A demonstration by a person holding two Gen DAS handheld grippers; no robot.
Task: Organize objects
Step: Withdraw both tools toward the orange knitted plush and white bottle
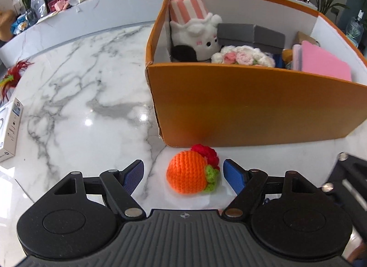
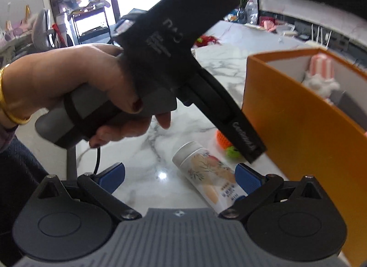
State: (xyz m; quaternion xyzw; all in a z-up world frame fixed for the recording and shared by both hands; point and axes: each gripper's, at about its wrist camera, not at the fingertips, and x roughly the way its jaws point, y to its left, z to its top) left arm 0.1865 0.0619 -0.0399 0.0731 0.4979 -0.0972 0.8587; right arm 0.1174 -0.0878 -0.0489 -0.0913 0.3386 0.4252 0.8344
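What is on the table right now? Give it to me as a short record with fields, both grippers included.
surface: white marble table
container: orange cardboard box, open top, already holding a plush toy, a crochet bouquet and a pink pad
loose item 1: orange crochet fruit, lying in front of the box
loose item 2: printed canister, lying on its side
left gripper: open, pads either side of the crochet fruit, not pressing
right gripper: open, canister between the fingers, not gripped

Left gripper (image 2: 252, 150) hides crocheted orange (image 2: 223, 141) (partly); tin (image 2: 206, 175) blurred.
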